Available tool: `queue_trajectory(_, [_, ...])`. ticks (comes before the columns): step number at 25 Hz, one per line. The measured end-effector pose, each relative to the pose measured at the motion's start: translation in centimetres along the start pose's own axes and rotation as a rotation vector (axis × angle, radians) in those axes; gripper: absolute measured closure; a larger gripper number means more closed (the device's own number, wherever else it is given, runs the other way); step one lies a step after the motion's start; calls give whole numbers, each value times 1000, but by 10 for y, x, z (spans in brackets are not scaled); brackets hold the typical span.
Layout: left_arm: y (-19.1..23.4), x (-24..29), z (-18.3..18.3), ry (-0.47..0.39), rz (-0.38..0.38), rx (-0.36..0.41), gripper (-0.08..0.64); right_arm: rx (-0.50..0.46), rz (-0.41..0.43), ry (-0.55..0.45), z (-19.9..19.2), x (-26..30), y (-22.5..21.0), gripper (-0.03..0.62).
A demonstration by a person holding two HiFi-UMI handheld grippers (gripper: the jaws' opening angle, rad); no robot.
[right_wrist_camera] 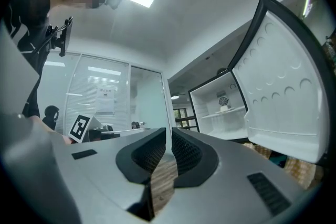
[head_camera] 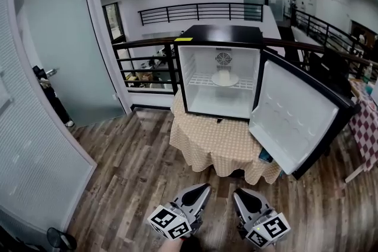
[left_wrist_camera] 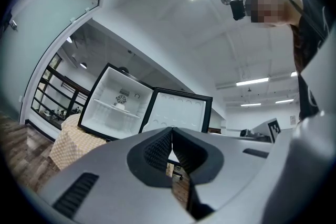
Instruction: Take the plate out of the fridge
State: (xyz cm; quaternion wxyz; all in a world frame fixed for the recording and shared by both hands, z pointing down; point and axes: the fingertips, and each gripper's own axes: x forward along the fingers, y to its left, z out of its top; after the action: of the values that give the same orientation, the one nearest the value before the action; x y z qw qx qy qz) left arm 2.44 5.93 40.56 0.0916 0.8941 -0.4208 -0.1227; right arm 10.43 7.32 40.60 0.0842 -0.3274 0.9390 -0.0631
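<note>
A white plate (head_camera: 225,79) lies on the wire shelf of a small black fridge (head_camera: 220,36) whose door (head_camera: 293,118) hangs open to the right. The fridge stands on a table with a tan checked cloth (head_camera: 212,138). Low in the head view, both grippers hover over the floor, well short of the table. The left gripper (head_camera: 206,186) is shut and empty, and so is the right gripper (head_camera: 235,191). The left gripper view shows the fridge (left_wrist_camera: 116,105) and the plate (left_wrist_camera: 121,106) far ahead, past shut jaws. In the right gripper view the plate (right_wrist_camera: 225,108) is small and distant.
A frosted glass door (head_camera: 59,38) and partition stand at the left. A dark railing (head_camera: 147,62) runs behind the fridge. Another table with a red checked cloth (head_camera: 367,127) is at the right edge. Wooden floor (head_camera: 136,174) lies between me and the table.
</note>
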Motion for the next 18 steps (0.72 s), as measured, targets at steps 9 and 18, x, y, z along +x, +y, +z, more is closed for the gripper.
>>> queue_trajectory(9, [78, 52, 13, 6, -32, -4, 551, -14, -22, 9, 2, 81, -44, 543])
queue_trajectory(18, [145, 115, 33, 53, -127, -21, 551, 29, -100, 6, 7, 162, -96, 543])
